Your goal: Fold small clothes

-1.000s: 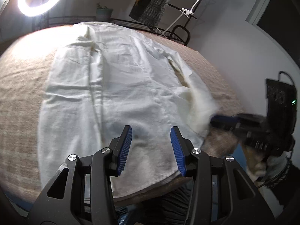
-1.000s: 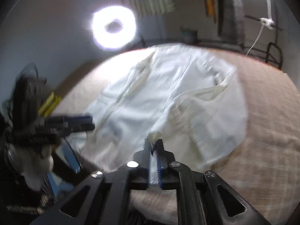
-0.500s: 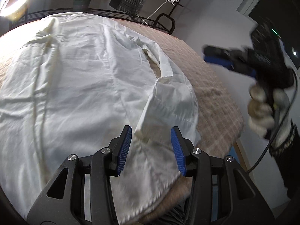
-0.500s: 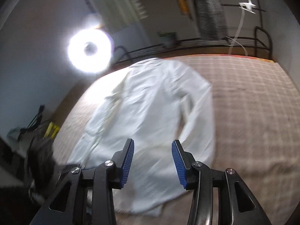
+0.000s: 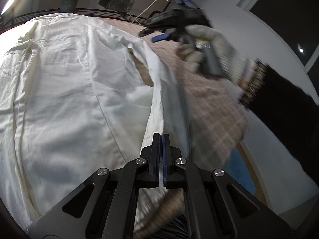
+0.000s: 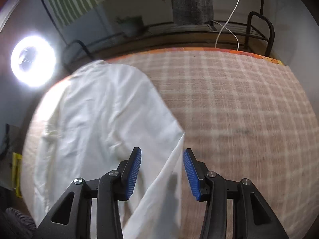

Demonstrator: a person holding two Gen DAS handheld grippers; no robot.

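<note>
A white shirt (image 5: 69, 99) lies spread flat on a checked blanket (image 5: 209, 119). In the left wrist view my left gripper (image 5: 161, 139) is shut on the near end of the shirt's sleeve (image 5: 165, 91), which rises in a fold to the jaws. My right gripper (image 5: 157, 35) hangs beyond the far end of that sleeve, held by a gloved hand (image 5: 203, 39). In the right wrist view the right gripper (image 6: 162, 159) stands open above the shirt (image 6: 99, 119). The sleeve's edge (image 6: 159, 183) runs below the gap, and the pads do not touch it.
The checked blanket (image 6: 239, 109) stretches bare to the right of the shirt. A lit ring light (image 6: 32, 63) stands at the left. A black metal rack (image 6: 259, 25) with a hanging grey cloth and a white cable runs along the far edge.
My left gripper moved to the sleeve and shut on it. My right gripper opened, let go of the cloth and swung across the bed toward the sleeve's far end.
</note>
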